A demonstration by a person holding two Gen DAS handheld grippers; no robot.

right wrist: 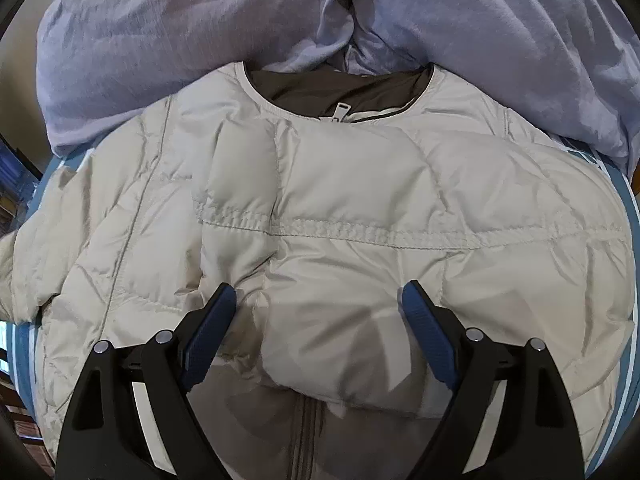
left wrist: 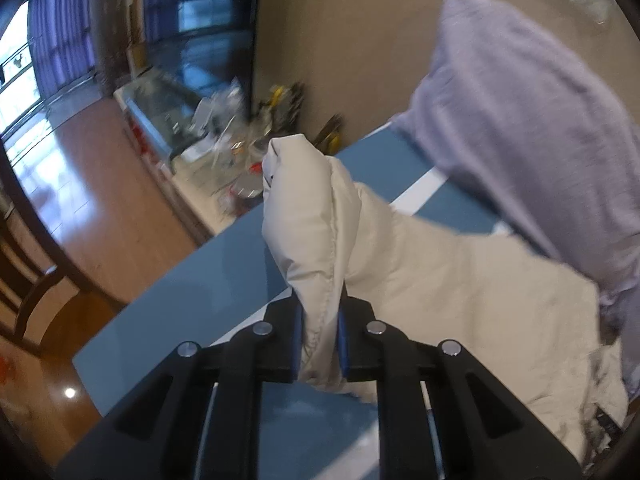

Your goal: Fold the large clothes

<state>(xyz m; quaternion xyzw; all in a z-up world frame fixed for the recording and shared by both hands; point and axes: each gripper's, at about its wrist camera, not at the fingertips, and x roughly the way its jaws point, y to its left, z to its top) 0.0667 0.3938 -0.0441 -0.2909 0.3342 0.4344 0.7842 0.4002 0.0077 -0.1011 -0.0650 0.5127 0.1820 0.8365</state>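
Left wrist view: the left gripper has its fingers clamped on a fold of the cream puffer jacket. The pinched sleeve stands up ahead of the fingertips as a puffy ridge, lifted off the blue worktop. The rest of the jacket trails away to the right of the fingers and lies on the worktop. Beyond it, further right and ahead, sits a heap of lavender fabric. Left of the fingers, past the worktop's edge, are a wooden floor and a dark chair.

Right wrist view: the right gripper has its fingers spread wide, holding nothing. They hover just above the jacket, one on each side of its padded chest. Whether the tips touch the cloth cannot be told. The jacket lies flat, front up, its zipper running back between the fingers and its collar straight ahead. The lavender fabric is piled beyond the collar.
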